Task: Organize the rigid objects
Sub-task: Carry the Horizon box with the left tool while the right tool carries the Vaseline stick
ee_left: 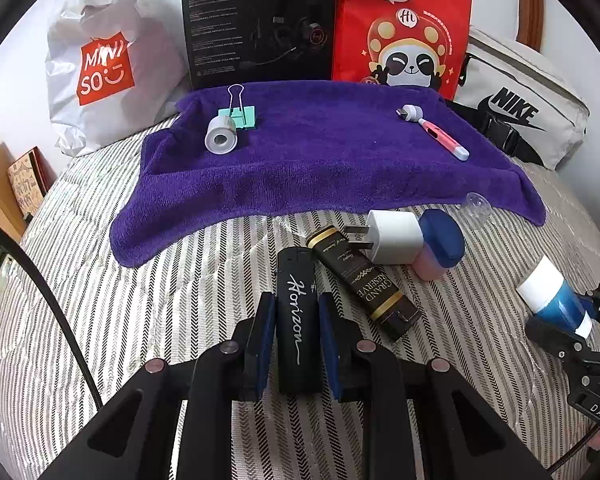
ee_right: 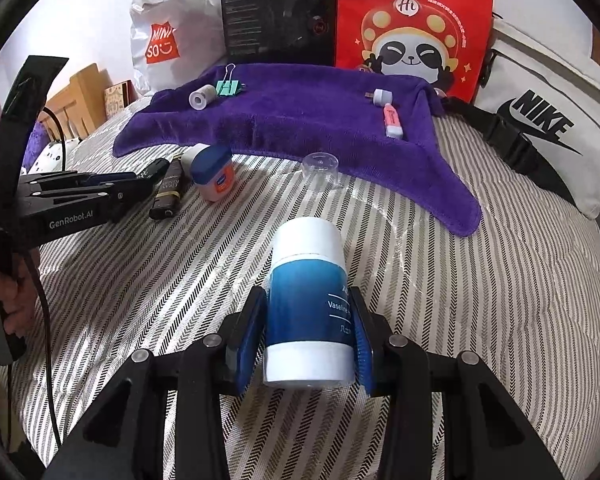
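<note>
**Two hand-held grippers over small items on a striped bed**

The left gripper [ee_left: 296, 320] straddles a black tube lettered "Horizon" [ee_left: 297, 320]. Its blue pads sit just beside the tube's sides with slim gaps showing, so whether it is clamped cannot be told; the tube lies on the striped bedcover [ee_left: 160, 320].

The right gripper [ee_right: 310, 320] is closed on a blue-and-white bottle [ee_right: 308, 300] marked "Vaseline", pads pressed against both sides, probably ready for carrying.

Farther off, a purple towel [ee_left: 320, 160] seems to be the sorting area: a tape roll [ee_left: 221, 136] and mint binder clip [ee_left: 238, 116] sit far left, a pink pen-like item [ee_left: 440, 136] far right.

Just right of the black tube lie a dark "Grand Reserve" tube [ee_left: 364, 280], a white plug adapter [ee_left: 392, 236], a blue-lidded jar [ee_left: 440, 244] and a clear cap [ee_left: 478, 204].

Behind stand a "Miniso" bag [ee_left: 104, 68], a "Hecate" headset box [ee_left: 260, 20], a red panda bag [ee_left: 404, 28] and a "Nike" pouch [ee_left: 516, 108].
</note>
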### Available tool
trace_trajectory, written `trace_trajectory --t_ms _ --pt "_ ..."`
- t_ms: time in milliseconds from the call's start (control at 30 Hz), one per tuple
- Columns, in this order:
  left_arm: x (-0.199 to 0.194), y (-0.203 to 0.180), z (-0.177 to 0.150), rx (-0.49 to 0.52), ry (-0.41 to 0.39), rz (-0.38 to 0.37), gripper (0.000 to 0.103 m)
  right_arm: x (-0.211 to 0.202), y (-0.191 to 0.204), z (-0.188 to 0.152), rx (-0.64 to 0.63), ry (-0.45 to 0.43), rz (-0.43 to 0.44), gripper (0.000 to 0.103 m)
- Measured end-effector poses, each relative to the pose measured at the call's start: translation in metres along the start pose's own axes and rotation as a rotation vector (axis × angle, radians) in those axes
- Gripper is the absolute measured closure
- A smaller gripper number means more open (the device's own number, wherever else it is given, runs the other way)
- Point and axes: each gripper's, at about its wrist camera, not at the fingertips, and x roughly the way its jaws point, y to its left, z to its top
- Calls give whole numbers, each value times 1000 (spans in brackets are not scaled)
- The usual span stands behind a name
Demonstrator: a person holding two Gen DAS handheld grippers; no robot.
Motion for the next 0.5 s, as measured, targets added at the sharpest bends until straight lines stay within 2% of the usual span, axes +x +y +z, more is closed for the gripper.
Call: trace_trajectory --t_ms 500 --pt "1 0 -1 0 0 2 82 0 0 0 0 -2 2 62"
